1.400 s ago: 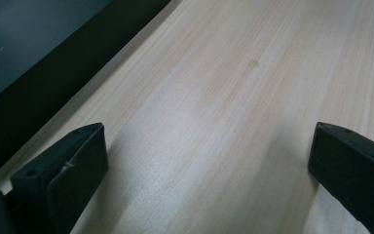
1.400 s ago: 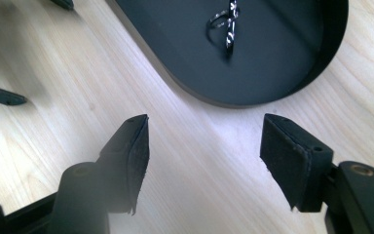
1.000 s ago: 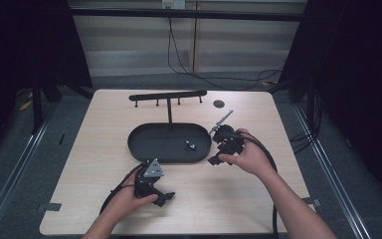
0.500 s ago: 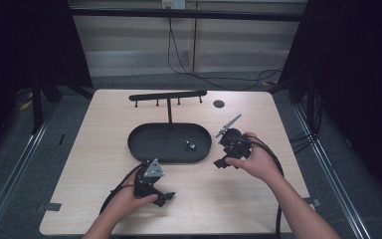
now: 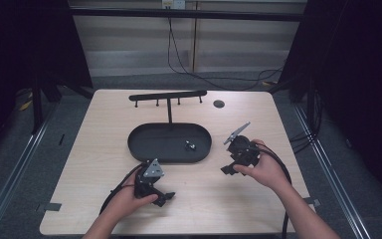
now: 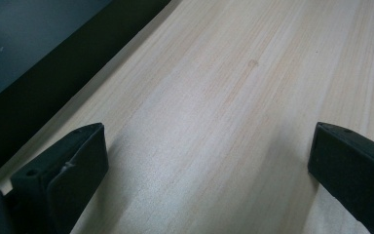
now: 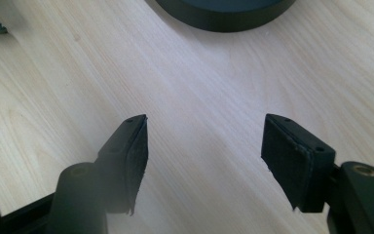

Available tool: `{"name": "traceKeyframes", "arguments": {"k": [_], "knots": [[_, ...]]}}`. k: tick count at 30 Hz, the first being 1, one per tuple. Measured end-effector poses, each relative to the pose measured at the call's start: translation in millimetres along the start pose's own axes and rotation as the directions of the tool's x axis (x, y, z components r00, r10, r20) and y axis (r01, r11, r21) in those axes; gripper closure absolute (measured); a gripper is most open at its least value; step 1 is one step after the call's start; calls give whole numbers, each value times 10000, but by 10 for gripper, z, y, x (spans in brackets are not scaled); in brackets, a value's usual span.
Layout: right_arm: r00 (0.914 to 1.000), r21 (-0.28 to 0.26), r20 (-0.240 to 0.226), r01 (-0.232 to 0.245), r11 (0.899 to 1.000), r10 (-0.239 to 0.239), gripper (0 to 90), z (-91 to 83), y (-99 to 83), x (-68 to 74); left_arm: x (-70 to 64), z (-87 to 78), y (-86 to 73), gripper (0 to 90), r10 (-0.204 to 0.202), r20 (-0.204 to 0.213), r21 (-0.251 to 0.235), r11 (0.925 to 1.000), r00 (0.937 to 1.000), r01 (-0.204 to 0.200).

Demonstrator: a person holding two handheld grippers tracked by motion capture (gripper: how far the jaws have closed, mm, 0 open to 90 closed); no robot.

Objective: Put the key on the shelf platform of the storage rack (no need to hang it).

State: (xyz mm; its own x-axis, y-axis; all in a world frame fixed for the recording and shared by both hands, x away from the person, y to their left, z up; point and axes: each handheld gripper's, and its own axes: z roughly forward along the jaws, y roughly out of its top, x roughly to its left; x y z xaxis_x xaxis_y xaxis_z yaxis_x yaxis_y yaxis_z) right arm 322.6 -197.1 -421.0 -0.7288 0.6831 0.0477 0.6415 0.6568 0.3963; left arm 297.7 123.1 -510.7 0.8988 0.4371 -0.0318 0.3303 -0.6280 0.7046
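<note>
Resting low near the table's (image 5: 89, 149) front edge, the left gripper (image 5: 165, 198) gapes empty over bare wood. The right gripper (image 5: 227, 169), also spread and empty, hovers just beside the black tray (image 5: 144, 144), whose small object (image 5: 189, 145) is too tiny to identify.

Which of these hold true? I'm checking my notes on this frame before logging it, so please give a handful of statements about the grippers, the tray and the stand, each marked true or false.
1. Both grippers are open and hold nothing. True: the left gripper and the right gripper each show bare wood between their jaws.
2. The small metal piece lies on the table beside the tray. False: it lies inside the black oval tray, toward its right end.
3. The black T-shaped stand rises at the far side of the tray. True.
4. The right gripper is over the tray. False: in the high view it is over the table, to the right of the tray.
</note>
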Motion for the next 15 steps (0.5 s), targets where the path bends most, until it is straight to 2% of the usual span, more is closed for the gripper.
{"name": "traceKeyframes", "arguments": {"k": [15], "knots": [[9999, 75, 22, -104, 9999, 104, 326, 85, -246, 10, 0, 0, 0, 7, 3, 2, 1, 10000, 10000, -3]]}}
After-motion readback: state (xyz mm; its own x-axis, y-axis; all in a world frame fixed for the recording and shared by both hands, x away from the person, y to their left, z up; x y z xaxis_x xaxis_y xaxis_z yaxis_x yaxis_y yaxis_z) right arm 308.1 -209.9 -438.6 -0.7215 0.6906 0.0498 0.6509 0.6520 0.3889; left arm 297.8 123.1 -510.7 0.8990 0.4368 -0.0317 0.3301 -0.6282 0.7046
